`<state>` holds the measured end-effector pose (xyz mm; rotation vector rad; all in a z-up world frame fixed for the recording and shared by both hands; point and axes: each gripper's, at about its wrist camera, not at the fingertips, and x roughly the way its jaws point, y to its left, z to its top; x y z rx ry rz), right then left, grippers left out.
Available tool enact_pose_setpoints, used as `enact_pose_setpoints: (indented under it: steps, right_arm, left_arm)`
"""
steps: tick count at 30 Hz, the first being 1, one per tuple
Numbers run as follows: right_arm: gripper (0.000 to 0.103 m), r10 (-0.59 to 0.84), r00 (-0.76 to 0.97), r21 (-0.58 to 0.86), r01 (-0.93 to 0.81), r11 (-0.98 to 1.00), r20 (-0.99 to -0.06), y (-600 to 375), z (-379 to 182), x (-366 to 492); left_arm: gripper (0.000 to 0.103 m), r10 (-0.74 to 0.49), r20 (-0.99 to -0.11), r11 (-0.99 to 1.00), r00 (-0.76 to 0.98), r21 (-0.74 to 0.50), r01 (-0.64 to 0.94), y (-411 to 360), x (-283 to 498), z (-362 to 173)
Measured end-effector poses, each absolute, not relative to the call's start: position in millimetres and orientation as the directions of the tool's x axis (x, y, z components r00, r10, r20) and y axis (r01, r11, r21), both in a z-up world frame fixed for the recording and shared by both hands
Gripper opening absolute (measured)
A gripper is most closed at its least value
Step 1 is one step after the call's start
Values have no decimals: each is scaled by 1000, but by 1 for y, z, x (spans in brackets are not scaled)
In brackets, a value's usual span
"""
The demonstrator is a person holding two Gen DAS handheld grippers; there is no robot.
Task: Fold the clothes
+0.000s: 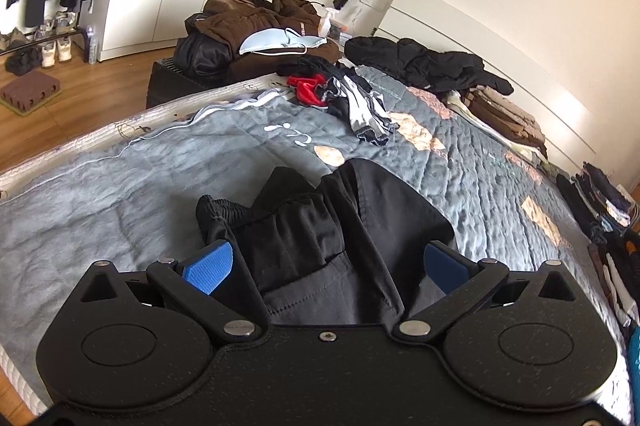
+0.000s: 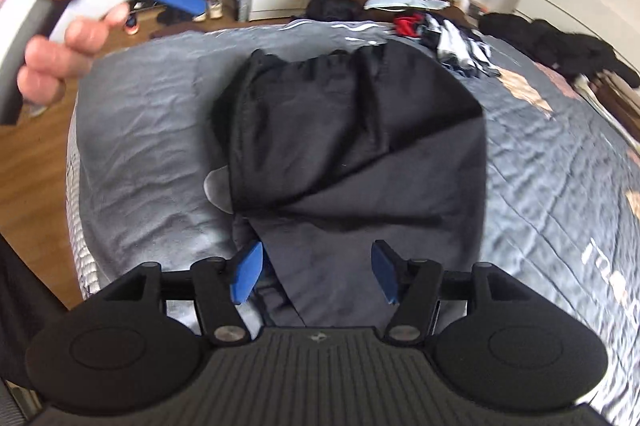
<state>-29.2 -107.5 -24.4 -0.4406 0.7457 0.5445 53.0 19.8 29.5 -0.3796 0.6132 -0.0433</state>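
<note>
Left gripper [image 1: 326,264]: fingers spread wide, blue pads on either side of the black shorts [image 1: 320,226], nothing pinched; whether the pads touch the fabric, can't tell. Shorts lie partly folded on the grey bedspread [image 1: 120,186], near the bed's front edge, elastic waistband bunched toward the far end, one flap folded across the middle. From the right wrist view the same shorts [image 2: 352,130] sit mid-bed, waistband away from the camera, a diagonal fold line running across the lower half, a light grey bit sticking out at their left edge. A hand [image 2: 48,26] at upper left holds the left gripper's grey handle above the bed's left edge, blurred. Right gripper [image 2: 316,276]: fingers wide apart, empty, hovering over the near hem of the shorts. Further back: brown jackets [image 1: 256,22] heaped on a dark box beside the bed, a pale blue item on top; a mixed red/white/black clothes pile [image 1: 348,98] on the bedspread's far part; a black jacket [image 1: 428,64] by the white headboard [image 1: 480,38]; folded brown stack [image 1: 508,122] right of that; more folded dark items [image 1: 600,194] at far right edge.
</note>
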Motion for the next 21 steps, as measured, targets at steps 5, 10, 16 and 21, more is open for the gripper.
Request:
enact_pose_setpoints:
  steps: [5, 10, 16, 21]
  right_arm:
    - [59, 323, 574, -169, -642, 748, -753, -95, -39, -23]
    - [59, 313, 568, -183, -651, 737, -762, -92, -53, -20]
    - [11, 341, 551, -59, -583, 810, -761, -107, -55, -6]
    - [4, 343, 577, -20, -530, 848, -741, -122, -49, -5]
  left_arm:
    - [103, -162, -564, 943, 810, -330, -41, 11, 53, 28]
    - [103, -170, -569, 950, 804, -312, -21, 3, 54, 27]
    - [103, -184, -603, 969, 776, -243, 40, -8, 54, 27]
    - [103, -223, -644, 973, 732, -199, 120, -19, 44, 21]
